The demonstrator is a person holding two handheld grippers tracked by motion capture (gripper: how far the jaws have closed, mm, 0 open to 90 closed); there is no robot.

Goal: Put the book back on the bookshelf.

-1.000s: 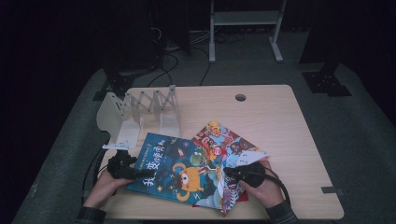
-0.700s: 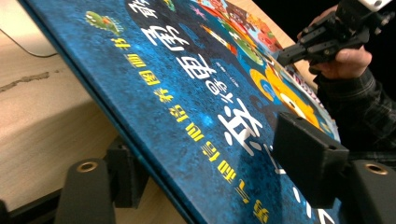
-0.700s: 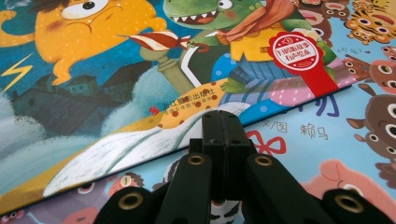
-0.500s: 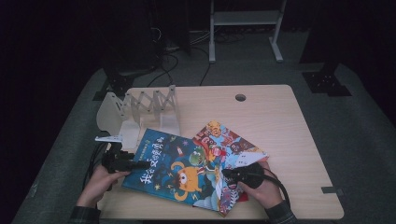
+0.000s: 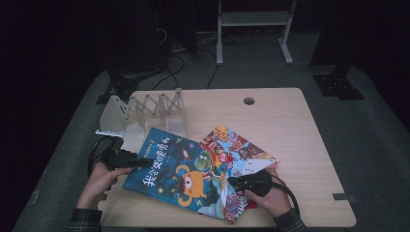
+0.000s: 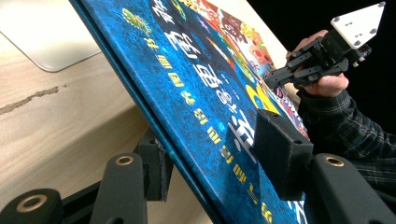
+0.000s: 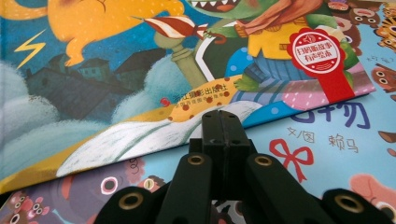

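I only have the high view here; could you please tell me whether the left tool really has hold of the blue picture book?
Observer: Yes. In the left gripper view, the blue hardcover picture book slants between the left tool's pads. One pad is under its edge and one is on its cover. The jaws have just been closing.
Operator: Is that edge off the table?
Observer: Yes, the light wooden table shows beneath the raised edge.
Operator: And the right tool?
Observer: The right tool is shut on nothing. Its tip is at the blue book's lower edge, over the colourful animal-patterned book beneath.
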